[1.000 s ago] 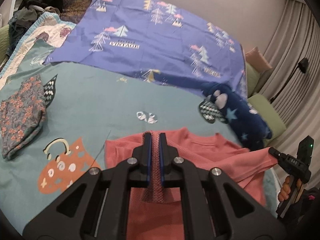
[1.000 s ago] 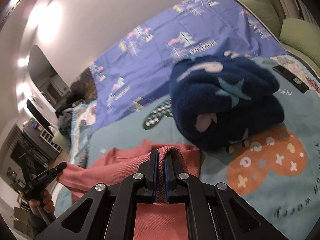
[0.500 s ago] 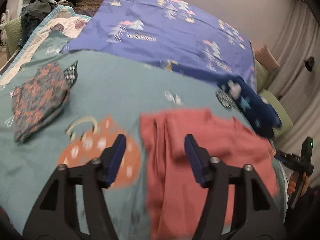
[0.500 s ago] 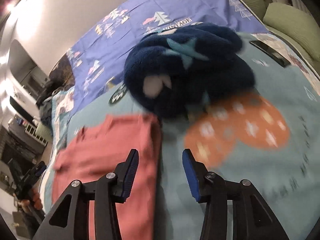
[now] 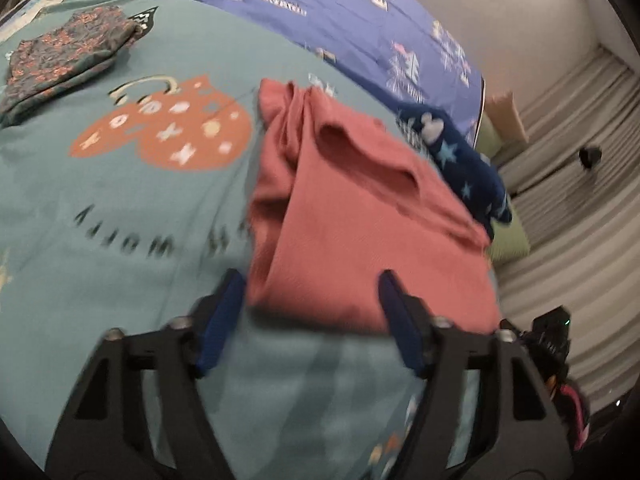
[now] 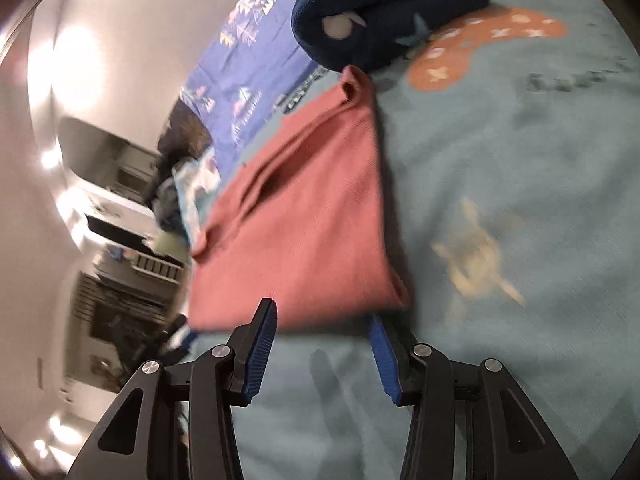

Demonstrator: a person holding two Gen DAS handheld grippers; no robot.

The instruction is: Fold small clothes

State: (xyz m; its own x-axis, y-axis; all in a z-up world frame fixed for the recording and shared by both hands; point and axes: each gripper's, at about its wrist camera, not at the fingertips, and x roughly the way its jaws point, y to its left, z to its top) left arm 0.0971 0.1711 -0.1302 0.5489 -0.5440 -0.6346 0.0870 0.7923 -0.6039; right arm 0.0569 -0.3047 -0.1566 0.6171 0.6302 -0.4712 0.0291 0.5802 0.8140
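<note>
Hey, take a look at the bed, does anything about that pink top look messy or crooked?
Mostly tidy. The pink top lies folded on the teal bedspread, but its far end is bunched: a rumpled ridge and an open pucker instead of a flat layer. The far corner sits right against the navy star fleece. Nothing spilled or damaged.

Matt knit-textured pink garment [image 5: 360,216] on smooth teal cotton bedspread [image 5: 120,208]; fuzzy navy fleece [image 6: 384,20].

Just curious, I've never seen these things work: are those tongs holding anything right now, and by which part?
Nothing is held. Both tongs, left and right, stand apart from the red garment; the left is closing.
</note>
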